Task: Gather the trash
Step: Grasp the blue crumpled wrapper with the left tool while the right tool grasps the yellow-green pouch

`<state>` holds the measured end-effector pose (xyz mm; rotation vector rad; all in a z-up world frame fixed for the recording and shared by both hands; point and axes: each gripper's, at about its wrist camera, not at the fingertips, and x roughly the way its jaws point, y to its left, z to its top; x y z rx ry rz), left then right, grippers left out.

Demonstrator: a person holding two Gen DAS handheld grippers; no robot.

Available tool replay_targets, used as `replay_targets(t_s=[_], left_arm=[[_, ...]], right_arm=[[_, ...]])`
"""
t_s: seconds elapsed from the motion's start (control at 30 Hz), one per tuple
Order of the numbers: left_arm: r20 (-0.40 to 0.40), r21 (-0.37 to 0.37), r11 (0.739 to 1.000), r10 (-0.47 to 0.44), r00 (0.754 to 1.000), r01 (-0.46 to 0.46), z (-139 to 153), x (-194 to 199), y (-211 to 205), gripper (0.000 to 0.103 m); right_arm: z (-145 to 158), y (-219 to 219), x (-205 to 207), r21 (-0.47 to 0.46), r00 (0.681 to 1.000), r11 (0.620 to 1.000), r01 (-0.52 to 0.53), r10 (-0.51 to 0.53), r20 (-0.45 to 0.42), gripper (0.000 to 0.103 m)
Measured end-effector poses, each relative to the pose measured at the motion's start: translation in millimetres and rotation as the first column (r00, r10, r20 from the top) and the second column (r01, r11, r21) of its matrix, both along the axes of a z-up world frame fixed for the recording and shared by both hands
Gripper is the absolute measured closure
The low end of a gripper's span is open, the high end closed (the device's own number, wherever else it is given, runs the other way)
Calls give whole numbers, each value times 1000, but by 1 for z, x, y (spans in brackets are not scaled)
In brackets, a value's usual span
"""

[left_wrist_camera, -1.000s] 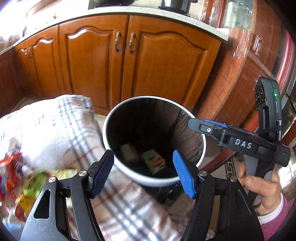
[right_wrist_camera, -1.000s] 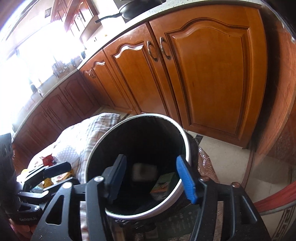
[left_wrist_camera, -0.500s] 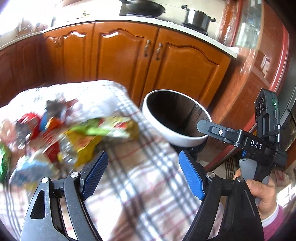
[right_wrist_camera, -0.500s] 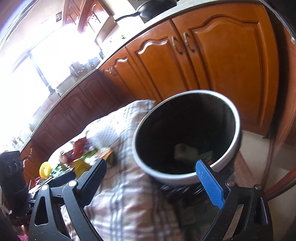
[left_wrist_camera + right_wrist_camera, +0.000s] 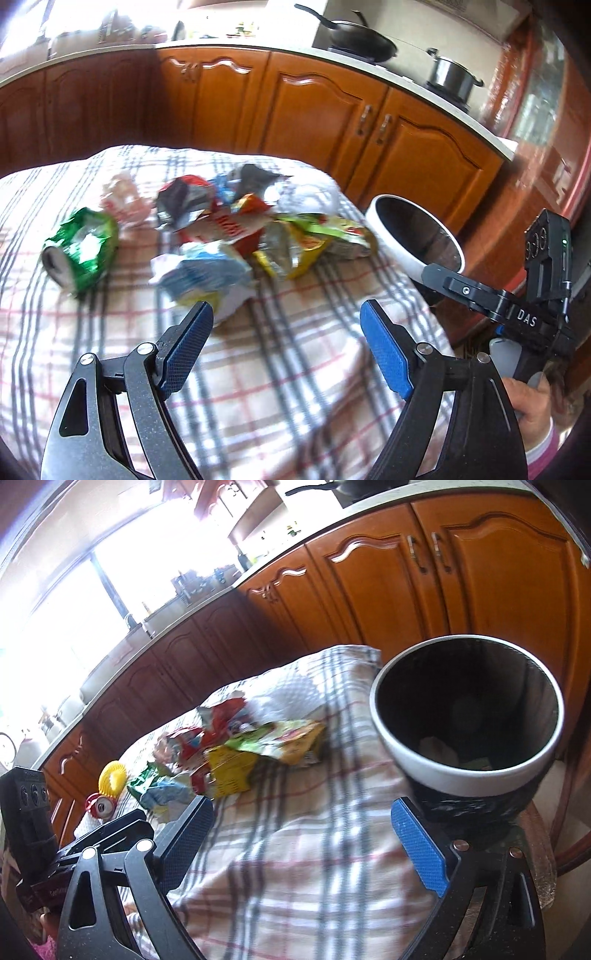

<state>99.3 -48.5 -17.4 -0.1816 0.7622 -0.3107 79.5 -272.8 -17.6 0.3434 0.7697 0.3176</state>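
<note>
A pile of crumpled wrappers (image 5: 236, 229) lies on a checked cloth (image 5: 280, 369), with a green wrapped can (image 5: 79, 251) at its left. The pile also shows in the right wrist view (image 5: 240, 753). A white-rimmed black bin (image 5: 417, 236) stands off the cloth's right edge; in the right wrist view the bin (image 5: 465, 775) holds a few scraps. My left gripper (image 5: 284, 343) is open and empty, just short of the pile. My right gripper (image 5: 303, 834) is open and empty over the cloth, left of the bin; it also shows in the left wrist view (image 5: 480, 299).
Wooden kitchen cabinets (image 5: 332, 110) run behind the cloth and bin, with a pan (image 5: 358, 40) and a pot (image 5: 450, 74) on the counter. A yellow round object (image 5: 112, 779) and a red can (image 5: 101, 806) lie at the cloth's far left.
Both grippers have swung left, away from over the bin and toward the pile of wrappers. The left gripper now faces the pile head on. Both stay open.
</note>
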Motion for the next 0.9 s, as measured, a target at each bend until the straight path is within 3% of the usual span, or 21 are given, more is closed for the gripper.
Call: replay_targets(t_s=[0.23, 0.6, 0.9], left_arm=[[-13, 5, 999, 53, 999, -53, -9, -2, 27, 19], [-42, 19, 994, 105, 994, -104, -13, 13, 51, 19], [-93, 50, 994, 96, 991, -92, -19, 36, 54, 19]], right_arm=[[10, 34, -1, -154, 995, 987, -56, 68, 70, 5], [11, 50, 28, -259, 984, 958, -121, 151, 97, 6], [4, 69, 58, -395, 960, 891, -223, 271, 70, 7]])
